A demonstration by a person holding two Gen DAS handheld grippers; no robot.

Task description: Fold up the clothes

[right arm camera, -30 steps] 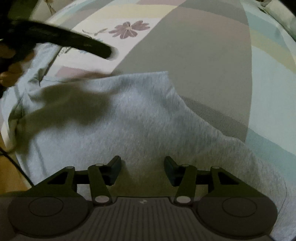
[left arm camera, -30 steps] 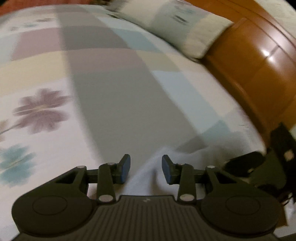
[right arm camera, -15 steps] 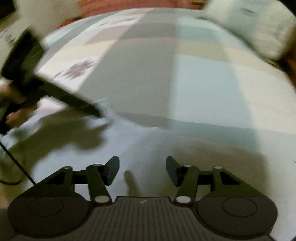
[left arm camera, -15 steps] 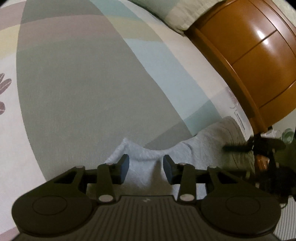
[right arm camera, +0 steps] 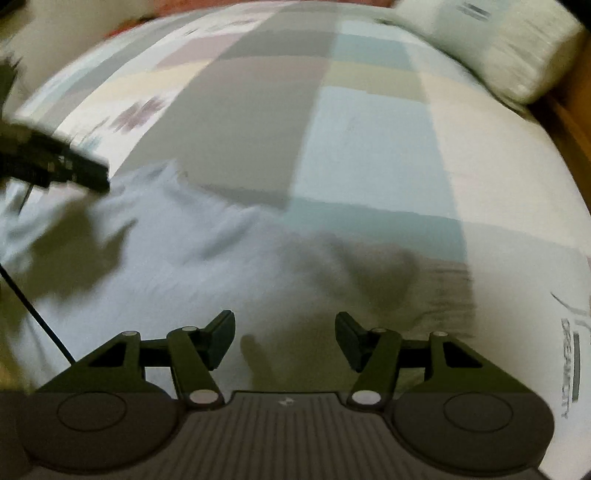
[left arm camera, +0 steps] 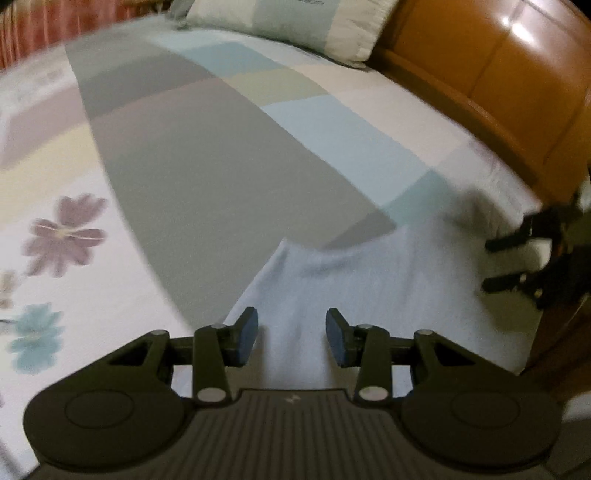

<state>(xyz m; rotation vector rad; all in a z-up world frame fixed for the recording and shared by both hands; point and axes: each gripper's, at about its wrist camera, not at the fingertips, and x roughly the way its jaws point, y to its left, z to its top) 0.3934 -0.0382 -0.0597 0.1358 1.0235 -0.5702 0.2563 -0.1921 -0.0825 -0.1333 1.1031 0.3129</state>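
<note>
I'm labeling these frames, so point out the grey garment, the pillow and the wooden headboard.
grey garment (left arm camera: 332, 280), left wrist view, flat middle of the cloth.
pillow (left arm camera: 295, 22), left wrist view, its front face.
wooden headboard (left arm camera: 517, 74), left wrist view, glossy panel.

My left wrist camera sits low over the near edge of the bed, looking forward along its own fingers and across the patchwork bedsheet (left arm camera: 207, 155) toward the pillow (left arm camera: 295, 26) at the far end. The wooden headboard (left arm camera: 517, 74) runs along the right of that view. My right wrist camera also rides close above the bedsheet (right arm camera: 369, 140), facing the same pillow (right arm camera: 491, 48), which lies at its upper right. Both views share the grey garment (left arm camera: 351, 280) spread nearest the lenses (right arm camera: 192, 251), and the sheet's grey and blue patches. Each camera catches the other gripper: right gripper (left arm camera: 495, 264) at the left view's right edge, left gripper (right arm camera: 99, 175) at the right view's left edge.
</note>
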